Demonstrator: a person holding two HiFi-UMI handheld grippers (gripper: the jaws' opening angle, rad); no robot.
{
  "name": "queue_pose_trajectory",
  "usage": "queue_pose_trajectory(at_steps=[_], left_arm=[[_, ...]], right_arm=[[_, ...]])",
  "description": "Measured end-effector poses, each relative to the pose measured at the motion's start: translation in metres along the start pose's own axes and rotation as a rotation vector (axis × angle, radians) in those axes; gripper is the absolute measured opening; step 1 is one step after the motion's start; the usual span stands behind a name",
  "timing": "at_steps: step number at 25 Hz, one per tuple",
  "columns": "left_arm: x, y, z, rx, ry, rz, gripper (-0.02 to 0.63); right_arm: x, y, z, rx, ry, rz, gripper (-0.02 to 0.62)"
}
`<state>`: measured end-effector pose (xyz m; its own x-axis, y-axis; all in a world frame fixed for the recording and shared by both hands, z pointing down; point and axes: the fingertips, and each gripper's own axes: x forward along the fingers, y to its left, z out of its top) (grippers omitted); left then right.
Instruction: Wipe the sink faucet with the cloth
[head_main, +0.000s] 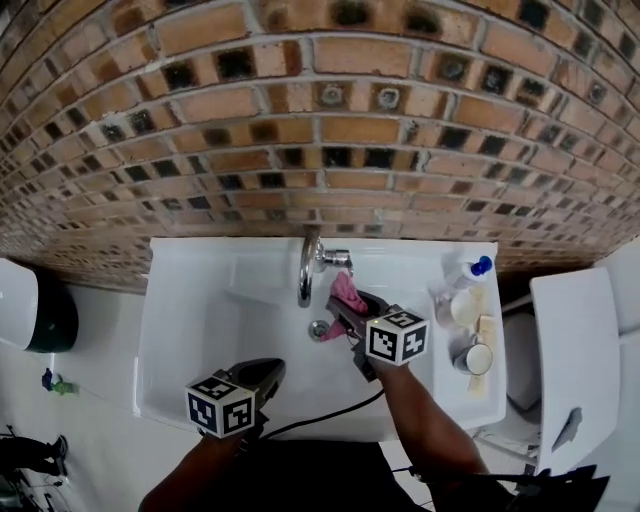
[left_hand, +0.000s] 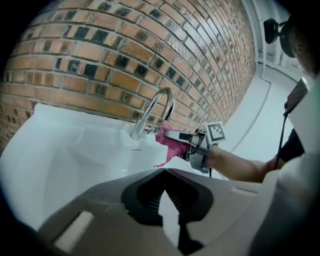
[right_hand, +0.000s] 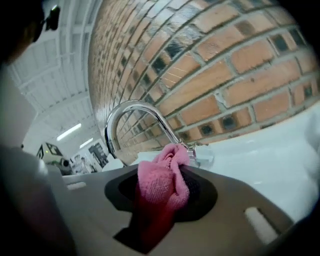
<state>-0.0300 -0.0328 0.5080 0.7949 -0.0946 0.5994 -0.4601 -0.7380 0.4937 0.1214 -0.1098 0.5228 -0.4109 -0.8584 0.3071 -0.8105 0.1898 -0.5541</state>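
A chrome gooseneck faucet rises from the back of the white sink. My right gripper is shut on a pink cloth and holds it just right of the faucet's spout, near its handle. Whether the cloth touches the metal is unclear. My left gripper hangs over the sink's front part, shut, with nothing between its jaws.
A brick wall stands behind the sink. On the sink's right ledge are a blue-capped bottle, cups and a soap bar. A white bin sits at left and a white cabinet at right.
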Motion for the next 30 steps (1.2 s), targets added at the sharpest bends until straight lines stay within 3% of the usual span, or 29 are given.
queue_pose_trajectory(at_steps=[2,7,12,23,27,30], left_arm=[[-0.002,0.007,0.001,0.006,0.015,-0.016,0.003],[-0.007,0.03,0.0,0.016,0.057,-0.024,0.003],[-0.007,0.047,-0.001,0.012,0.086,-0.02,0.003],[0.007,0.061,-0.001,-0.032,0.109,-0.013,0.003],[0.012,0.061,-0.003,-0.042,0.119,-0.014,0.003],[0.015,0.061,-0.004,-0.048,0.123,-0.015,0.003]], right_arm=[[0.011,-0.003,-0.001,0.112,-0.071,-0.013,0.133],[0.04,-0.019,0.011,0.277,-0.26,-0.041,0.133],[0.05,-0.033,0.03,0.334,-0.418,-0.038,0.133],[0.054,-0.065,0.026,0.486,-0.476,-0.057,0.133],[0.054,-0.065,0.021,0.497,-0.465,-0.042,0.137],[0.056,-0.07,0.008,0.518,-0.421,-0.078,0.138]])
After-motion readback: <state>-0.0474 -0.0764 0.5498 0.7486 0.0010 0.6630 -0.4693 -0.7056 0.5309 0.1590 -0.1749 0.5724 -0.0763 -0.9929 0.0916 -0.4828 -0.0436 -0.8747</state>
